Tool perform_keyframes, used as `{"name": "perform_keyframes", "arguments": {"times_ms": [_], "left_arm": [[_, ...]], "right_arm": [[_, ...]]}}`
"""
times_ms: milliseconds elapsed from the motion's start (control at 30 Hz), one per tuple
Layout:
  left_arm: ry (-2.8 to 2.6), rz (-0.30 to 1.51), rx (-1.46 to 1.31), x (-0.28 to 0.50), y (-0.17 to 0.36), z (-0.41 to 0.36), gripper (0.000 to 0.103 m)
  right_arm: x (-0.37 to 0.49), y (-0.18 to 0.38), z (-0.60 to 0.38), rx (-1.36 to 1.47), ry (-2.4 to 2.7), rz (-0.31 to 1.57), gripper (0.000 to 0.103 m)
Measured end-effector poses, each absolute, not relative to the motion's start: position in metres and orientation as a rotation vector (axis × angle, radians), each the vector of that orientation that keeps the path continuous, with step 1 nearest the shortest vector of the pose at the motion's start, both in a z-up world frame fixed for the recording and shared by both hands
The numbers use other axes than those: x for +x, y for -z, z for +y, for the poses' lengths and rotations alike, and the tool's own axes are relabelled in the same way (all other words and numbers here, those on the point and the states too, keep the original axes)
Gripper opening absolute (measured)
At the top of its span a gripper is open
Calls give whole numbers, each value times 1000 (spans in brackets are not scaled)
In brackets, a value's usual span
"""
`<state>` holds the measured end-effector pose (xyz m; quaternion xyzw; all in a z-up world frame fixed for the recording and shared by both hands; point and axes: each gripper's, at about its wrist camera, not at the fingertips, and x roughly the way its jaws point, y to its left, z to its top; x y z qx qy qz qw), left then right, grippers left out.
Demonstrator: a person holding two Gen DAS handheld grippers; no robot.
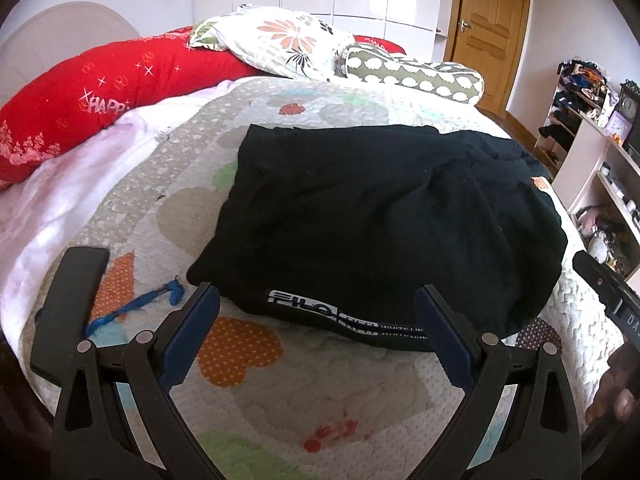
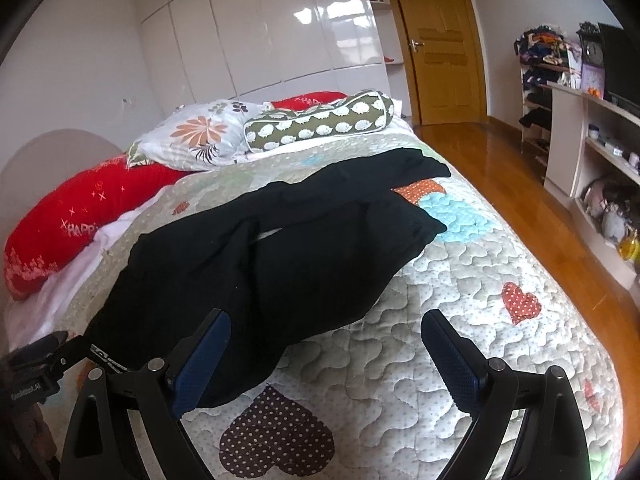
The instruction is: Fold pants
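Black pants (image 1: 380,216) lie on the quilted bed, waistband with white lettering (image 1: 344,316) nearest me. In the right wrist view the pants (image 2: 280,248) stretch away with the two legs spread apart toward the pillows. My left gripper (image 1: 316,316) is open and empty, its blue pads (image 1: 188,340) on either side of the waistband edge, just in front of it. My right gripper (image 2: 326,344) is open and empty, above the near right side of the pants. The left gripper's body shows at the left edge of the right wrist view (image 2: 36,364).
The quilt (image 2: 460,320) has heart patches. A red pillow (image 1: 100,92), a floral pillow (image 1: 288,40) and a green bolster (image 2: 320,120) lie at the head. A blue string (image 1: 132,304) lies left of the pants. Wooden floor (image 2: 500,160) and shelves (image 2: 592,152) are right of the bed.
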<state>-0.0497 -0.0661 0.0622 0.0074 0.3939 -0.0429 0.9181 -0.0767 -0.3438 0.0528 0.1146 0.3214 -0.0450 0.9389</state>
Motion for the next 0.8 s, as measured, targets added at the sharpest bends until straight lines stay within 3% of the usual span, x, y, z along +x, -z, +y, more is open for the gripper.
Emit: {"name": "perform_keyframes", "arguments": {"times_ms": [800], "left_arm": [[115, 849, -18, -42, -54, -67, 98]], "right_arm": [[-69, -40, -333, 230, 63, 690, 95]]}}
